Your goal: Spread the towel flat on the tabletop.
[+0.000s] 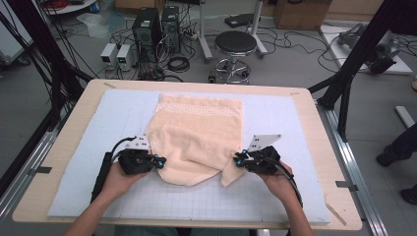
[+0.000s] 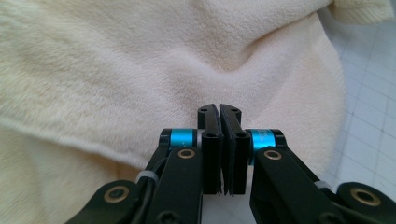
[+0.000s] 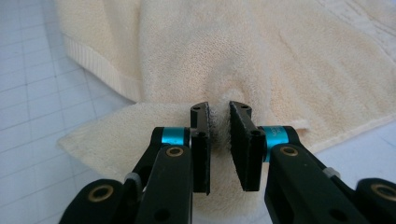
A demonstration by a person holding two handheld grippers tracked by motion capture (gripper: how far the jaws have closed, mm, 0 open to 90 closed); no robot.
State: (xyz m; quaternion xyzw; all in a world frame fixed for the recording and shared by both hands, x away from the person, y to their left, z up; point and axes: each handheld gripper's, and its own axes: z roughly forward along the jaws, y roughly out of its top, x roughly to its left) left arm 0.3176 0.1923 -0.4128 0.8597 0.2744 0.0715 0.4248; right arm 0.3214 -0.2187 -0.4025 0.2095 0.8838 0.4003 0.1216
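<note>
One cream towel [image 1: 196,137] on one grid mat [image 1: 275,196]; two grippers: left gripper [image 1: 158,161] pinched shut at its near-left edge, right gripper [image 1: 239,161] clamping its near-right fold.

A cream terry towel [image 1: 196,137] lies on the tabletop [image 1: 69,147], its patterned border edge flat at the far side, its near part bunched and rumpled, one corner folded out at the right.
</note>
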